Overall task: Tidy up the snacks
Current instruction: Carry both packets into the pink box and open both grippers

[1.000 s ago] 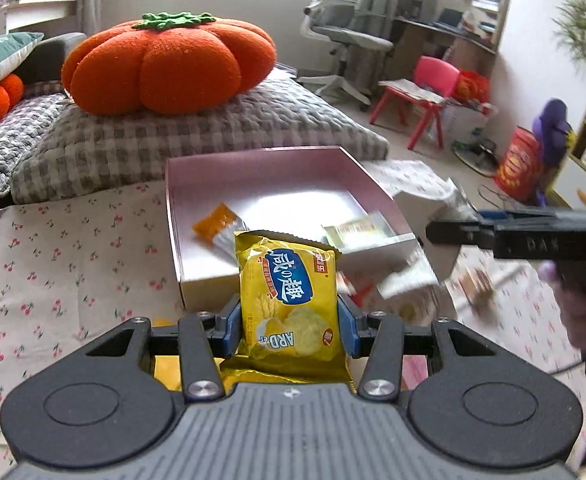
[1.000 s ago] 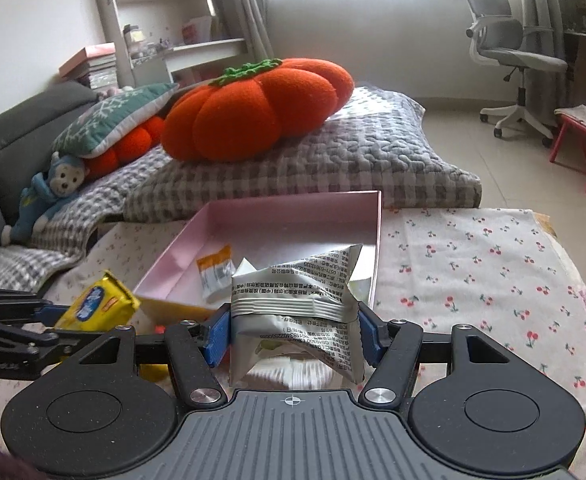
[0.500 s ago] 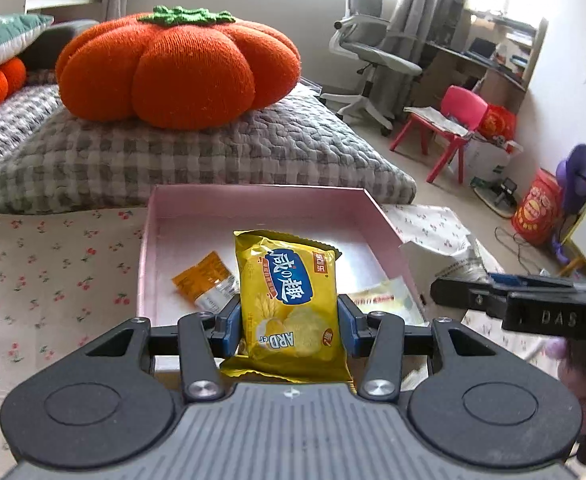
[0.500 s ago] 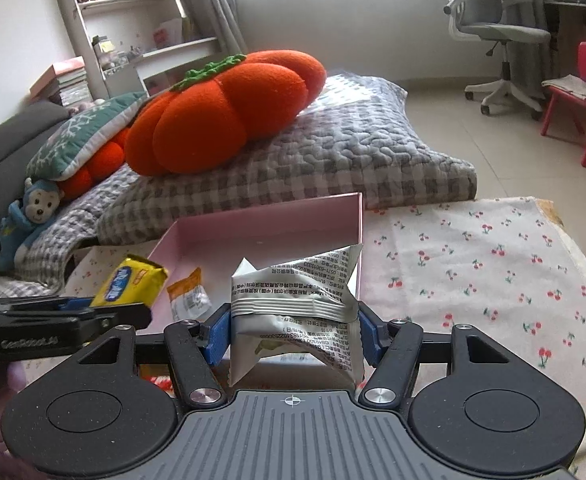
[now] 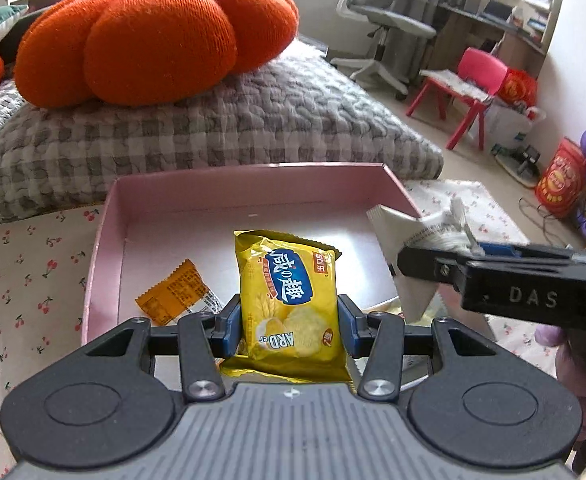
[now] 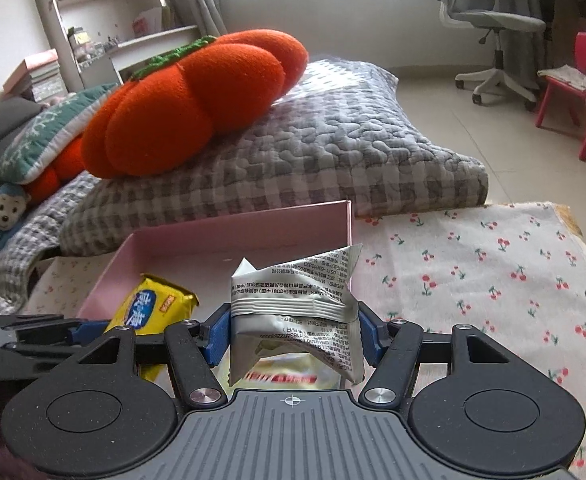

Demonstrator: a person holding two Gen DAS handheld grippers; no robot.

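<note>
My left gripper [image 5: 289, 326] is shut on a yellow cracker packet [image 5: 289, 300] and holds it over the near part of the pink box [image 5: 253, 184]. My right gripper [image 6: 295, 334] is shut on a silver snack packet [image 6: 297, 312] over the box's right near corner [image 6: 237, 240]. In the left wrist view the right gripper [image 5: 433, 264] and its silver packet [image 5: 405, 248] show at the right. In the right wrist view the yellow packet [image 6: 153, 306] shows at the left. An orange-wrapped snack [image 5: 173, 292] lies inside the box. A pale packet with red print [image 6: 285, 376] lies below the silver one.
The box stands on a cherry-print cloth [image 6: 493, 280]. Behind it lies a grey checked cushion [image 5: 213, 120] with an orange pumpkin pillow [image 5: 153, 36] on top. A red child's chair [image 5: 469, 92] and an office chair [image 5: 385, 24] stand on the floor at the right.
Both grippers have moved forward over the pink box, carrying their packets. The box looks larger and closer, and the right gripper has come nearer to the left one.
</note>
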